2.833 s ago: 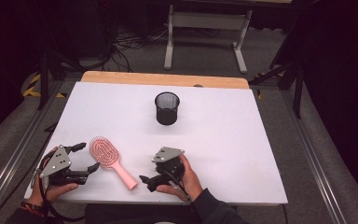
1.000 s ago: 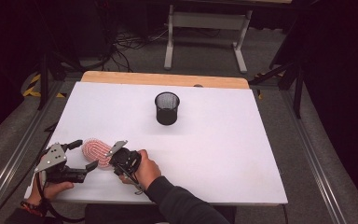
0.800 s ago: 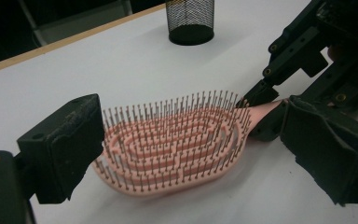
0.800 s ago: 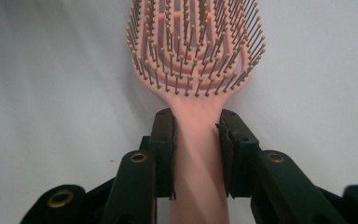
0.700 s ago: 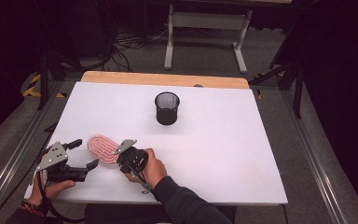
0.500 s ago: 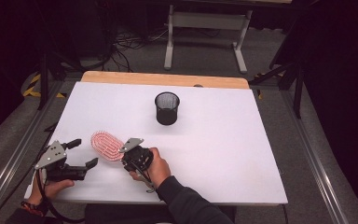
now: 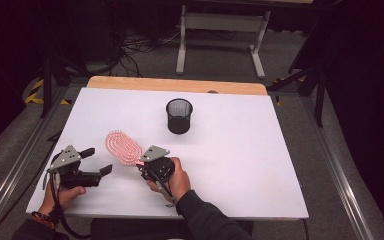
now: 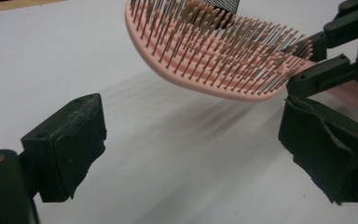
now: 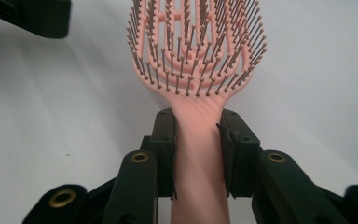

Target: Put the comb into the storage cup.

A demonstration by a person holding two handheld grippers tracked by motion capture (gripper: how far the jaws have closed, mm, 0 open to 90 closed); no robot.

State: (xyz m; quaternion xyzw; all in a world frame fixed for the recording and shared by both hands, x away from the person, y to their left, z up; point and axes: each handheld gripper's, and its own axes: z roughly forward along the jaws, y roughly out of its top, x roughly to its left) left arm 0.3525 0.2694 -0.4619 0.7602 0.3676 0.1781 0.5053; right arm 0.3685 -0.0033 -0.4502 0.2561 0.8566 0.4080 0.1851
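nearest the person, the right gripper [image 7: 142,167] has its jaws clamped on the handle of the pink hairbrush [image 7: 123,146], pads pressed against both sides just below the head, as the right gripper view shows, with the brush lifted off the white table [image 7: 260,165] and its bristles facing up. the left gripper [image 7: 96,161] rests low at the near left with its jaws standing apart and nothing between them; in the left gripper view the brush head hangs just above and beyond them. farther out stands the black mesh cup [image 7: 179,115], upright and well apart from both hands. the likely trouble: the grip is on a smooth tapering handle, so the brush could pivot or slip if swung quickly, and its head passes close to the left gripper, where a bump could twist it loose. the cup looks light and could tip if the bristles catch its rim. open table lies to the right and beyond the cup; the near and left edges are close to the hands.
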